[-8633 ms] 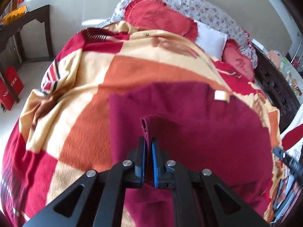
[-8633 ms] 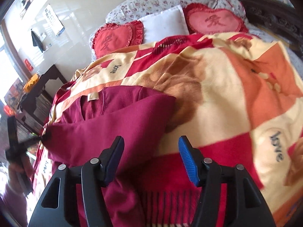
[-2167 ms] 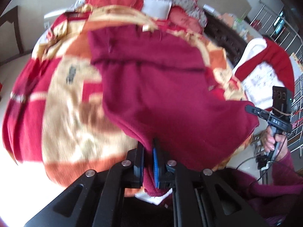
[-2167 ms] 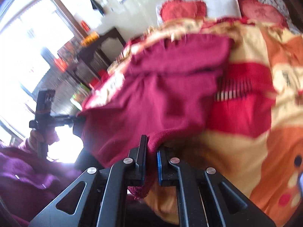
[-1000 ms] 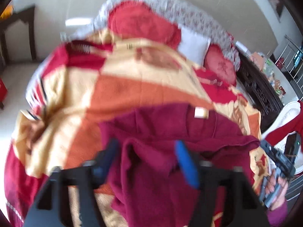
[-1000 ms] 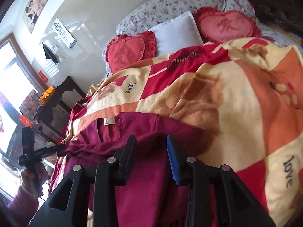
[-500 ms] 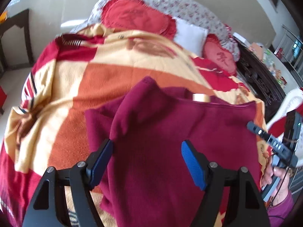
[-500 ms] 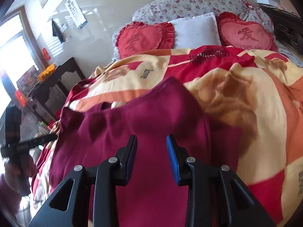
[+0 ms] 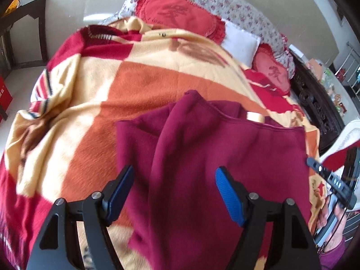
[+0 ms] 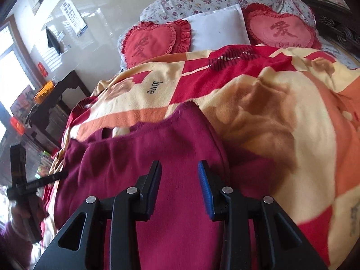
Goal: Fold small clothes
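A dark maroon fleece garment (image 9: 225, 157) lies folded over on the checked blanket (image 9: 139, 94), its tan collar label (image 9: 254, 117) peeking out at the far edge. My left gripper (image 9: 174, 173) hovers over the garment's left part, jaws wide open with nothing gripped. In the right wrist view the garment (image 10: 157, 153) spreads below my right gripper (image 10: 179, 166), whose jaws stand a narrow gap apart and hold no cloth. Each gripper shows at the edge of the other's view, held in a hand (image 10: 24, 211).
Two red heart-shaped cushions (image 10: 155, 42) and a white pillow (image 10: 218, 27) sit at the head of the bed. A dark wooden side table (image 10: 56, 92) stands at the bed's left, a carved dark bed frame (image 9: 315, 99) at its right.
Both grippers were shut on the garment's hem about two seconds ago and have let go. The garment now lies folded flat, and the left gripper has sunk slightly toward it.
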`<state>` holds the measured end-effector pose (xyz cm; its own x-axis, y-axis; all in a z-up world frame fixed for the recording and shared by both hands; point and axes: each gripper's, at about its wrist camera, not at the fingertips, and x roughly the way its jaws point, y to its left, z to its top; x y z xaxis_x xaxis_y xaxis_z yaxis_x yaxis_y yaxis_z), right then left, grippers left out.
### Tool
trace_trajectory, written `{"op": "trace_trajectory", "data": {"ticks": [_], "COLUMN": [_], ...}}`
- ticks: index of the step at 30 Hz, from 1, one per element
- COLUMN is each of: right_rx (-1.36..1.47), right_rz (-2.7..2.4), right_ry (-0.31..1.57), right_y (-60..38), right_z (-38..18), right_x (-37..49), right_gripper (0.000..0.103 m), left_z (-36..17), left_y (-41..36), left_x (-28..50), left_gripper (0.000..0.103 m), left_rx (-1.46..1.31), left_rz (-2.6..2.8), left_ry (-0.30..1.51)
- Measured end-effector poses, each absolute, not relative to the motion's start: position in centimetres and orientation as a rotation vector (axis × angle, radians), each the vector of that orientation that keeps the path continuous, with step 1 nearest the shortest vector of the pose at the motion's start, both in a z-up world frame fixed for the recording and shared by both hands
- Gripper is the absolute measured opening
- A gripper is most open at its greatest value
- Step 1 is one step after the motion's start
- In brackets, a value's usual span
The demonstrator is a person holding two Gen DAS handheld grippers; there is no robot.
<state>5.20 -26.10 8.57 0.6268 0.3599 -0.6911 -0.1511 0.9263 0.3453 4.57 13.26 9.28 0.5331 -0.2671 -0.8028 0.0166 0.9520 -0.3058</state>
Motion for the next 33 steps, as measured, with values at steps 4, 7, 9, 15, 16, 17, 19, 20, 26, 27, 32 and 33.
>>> {"op": "trace_trajectory", "data": {"ticks": [4, 7, 9, 15, 16, 17, 19, 20, 26, 27, 32, 33], "right_rx": [0.221, 0.227, 0.243, 0.253, 0.285, 0.327, 0.352, 0.34, 0.346, 0.338, 0.325, 0.331], "right_rz": [0.294, 0.28, 0.289, 0.316, 0.319, 0.326, 0.341, 0.341, 0.378, 0.375, 0.322, 0.303], "right_ry": [0.861, 0.895, 0.927, 0.935, 0.932, 0.938, 0.958, 0.951, 0.886, 0.89, 1.013, 1.019], "right_y": [-27.5, -28.6, -28.8, -28.0, -28.2, -28.4, -28.5, -28.5, -30.0, -30.2, -29.8, -29.9], "right_z": [8.8, 7.9, 7.0, 4.8, 4.5, 4.2, 3.8, 4.1, 7.9, 8.0, 4.2, 4.0], "right_x": [0.2, -2.5, -3.5, -5.1, -5.1, -5.1, -5.0, -5.2, -7.2, -7.3, -6.3, -6.2], "right_gripper": [0.019, 0.02, 0.02, 0.017, 0.008, 0.001, 0.0, 0.0, 0.0, 0.0, 0.0, 0.0], "left_z": [10.2, 10.1, 9.5, 6.7, 6.2, 5.9, 5.6, 5.9, 8.7, 8.5, 5.9, 6.1], "left_y": [14.4, 14.8, 14.7, 13.7, 13.5, 13.4, 13.2, 13.3, 14.0, 14.0, 13.4, 13.6], "left_x": [0.9, -1.8, -3.3, -5.1, -5.0, -4.8, -4.7, -4.8, -6.2, -6.4, -6.6, -6.6], "left_gripper": [0.081, 0.081, 0.081, 0.065, 0.04, 0.03, 0.02, 0.019, 0.01, 0.01, 0.014, 0.021], "left_rx": [-0.265, -0.264, -0.268, -0.262, -0.258, -0.252, -0.257, -0.251, -0.204, -0.202, -0.187, -0.186], "left_rz": [-0.2, -0.217, -0.242, -0.275, -0.278, -0.283, -0.295, -0.294, -0.338, -0.341, -0.293, -0.283], "left_ry": [0.98, 0.989, 1.011, 1.091, 1.107, 1.124, 1.138, 1.133, 1.075, 1.075, 1.144, 1.139]}}
